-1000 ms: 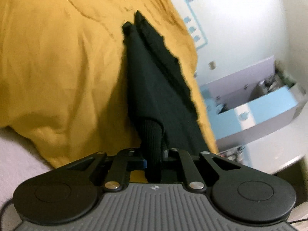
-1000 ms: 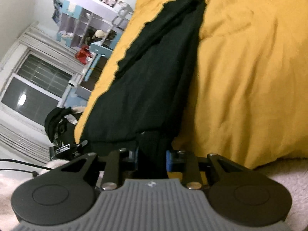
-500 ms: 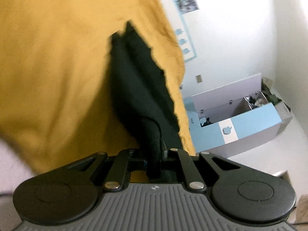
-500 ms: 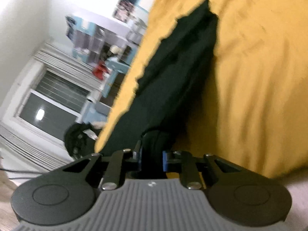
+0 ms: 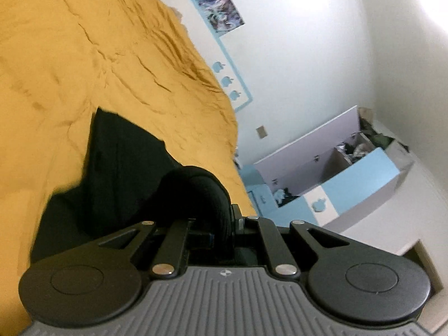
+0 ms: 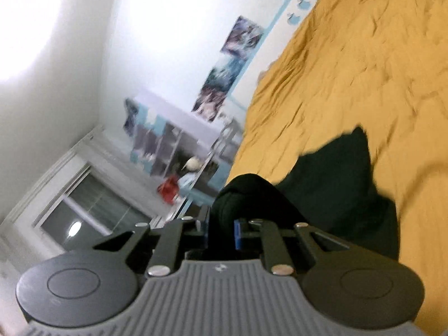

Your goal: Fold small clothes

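We have the left hand-held gripper and the right hand-held gripper each clenched on a bunched edge of the soft black knit garment, which hangs ahead of both over the wrinkled mustard-yellow bed cover. Its long axis runs straight away from us, neither hand nearer, so we judge the fold goes forward

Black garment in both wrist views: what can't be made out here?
- Left wrist: the black garment bulges over the left gripper, hiding its fingertips.
- Right wrist: same at the right gripper; motion blur smears the garment's edges.
- Garment type, fold count: not discernible against the yellow blanket.
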A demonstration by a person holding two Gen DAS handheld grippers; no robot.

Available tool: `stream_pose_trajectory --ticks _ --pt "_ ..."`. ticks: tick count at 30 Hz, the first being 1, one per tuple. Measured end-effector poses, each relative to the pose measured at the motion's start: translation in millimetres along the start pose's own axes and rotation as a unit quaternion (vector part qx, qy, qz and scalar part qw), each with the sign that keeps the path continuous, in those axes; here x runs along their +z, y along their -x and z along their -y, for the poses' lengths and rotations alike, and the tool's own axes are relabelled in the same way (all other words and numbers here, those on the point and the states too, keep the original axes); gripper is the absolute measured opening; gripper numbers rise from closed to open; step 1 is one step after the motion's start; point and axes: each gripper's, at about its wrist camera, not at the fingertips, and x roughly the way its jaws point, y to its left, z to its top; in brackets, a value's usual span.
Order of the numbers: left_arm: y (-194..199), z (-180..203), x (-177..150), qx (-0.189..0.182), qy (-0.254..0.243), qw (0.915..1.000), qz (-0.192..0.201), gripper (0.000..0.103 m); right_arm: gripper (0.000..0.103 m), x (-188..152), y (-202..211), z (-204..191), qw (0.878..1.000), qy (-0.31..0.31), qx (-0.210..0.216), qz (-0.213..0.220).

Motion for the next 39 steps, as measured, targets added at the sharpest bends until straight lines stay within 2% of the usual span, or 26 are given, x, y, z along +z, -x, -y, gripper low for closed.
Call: stream_pose_trajectory --ticks 5,8,10,12,14,16,18,19,22,24,26,28,30,32,33,35,37,38,39 --pt "-78 -51 46 0.027 0.006 0.9996 -0.004 0.01 0.01 43 -90 44 0.997 -0.013 -0.073 -0.001" --pt "-114 -95 60 0.067 0.037 0.997 -0.007 0.01 0.011 53 -131 82 0.99 -0.029 -0.141 0.0" --pt "-132 -125 67 0.098 0.078 0.9918 -0.027 0.015 0.021 54 -157 106 0.981 -0.053 -0.185 -0.014" --pt "-130 -137 71 0.101 0.103 0.9893 -0.021 0.015 0.033 54 -168 121 0.972 -0.09 -0.215 -0.008" --pt "-115 -130 76 0.086 0.097 0.9915 -0.007 0.017 0.036 48 -155 126 0.974 -0.105 -0.199 0.01" --pt "-89 -112 83 0.084 0.066 0.9939 0.029 0.017 0.055 48 -139 113 0.976 -0.083 -0.193 0.051" --pt "-61 -97 85 0.067 0.048 0.9938 0.075 0.017 0.066 48 -121 98 0.976 -0.053 -0.189 0.091" --pt "-52 -89 84 0.057 0.042 0.9944 0.079 0.019 0.066 49 -115 93 0.98 -0.05 -0.169 0.087" --pt "-47 -63 68 0.032 0.003 0.999 0.032 0.03 0.066 42 -116 73 0.993 -0.022 -0.111 0.016" --pt "-62 -47 48 0.037 -0.035 0.9983 -0.027 0.035 0.066 28 -133 51 0.993 0.038 -0.101 -0.049" --pt "-87 -37 25 0.048 -0.067 0.9931 -0.083 0.035 0.066 14 -158 38 0.987 0.079 -0.087 -0.113" --pt "-115 -35 6 0.048 -0.073 0.9877 -0.13 0.035 0.065 0 -186 32 0.975 0.115 -0.084 -0.172" --pt "-144 -42 -9 0.056 -0.075 0.9818 -0.165 0.035 0.065 -11 -217 34 0.961 0.135 -0.108 -0.215" --pt "-170 -49 -19 0.08 -0.085 0.9757 -0.186 0.035 0.065 -17 -247 43 0.949 0.153 -0.14 -0.236" --pt "-178 -53 -18 0.089 -0.087 0.9744 -0.187 0.035 0.063 -14 -261 50 0.945 0.163 -0.159 -0.233" --pt "-189 -60 -11 0.111 -0.09 0.9758 -0.165 0.035 0.059 -7 -273 56 0.949 0.176 -0.195 -0.176" --pt "-187 -69 3 0.137 -0.081 0.9804 -0.115 0.031 0.06 6 -277 61 0.955 0.162 -0.234 -0.077" --pt "-179 -73 12 0.144 -0.065 0.9841 -0.081 0.031 0.06 14 -276 65 0.957 0.147 -0.245 -0.042" --pt "-171 -76 21 0.147 -0.055 0.986 -0.055 0.031 0.061 21 -274 69 0.959 0.134 -0.246 -0.031"
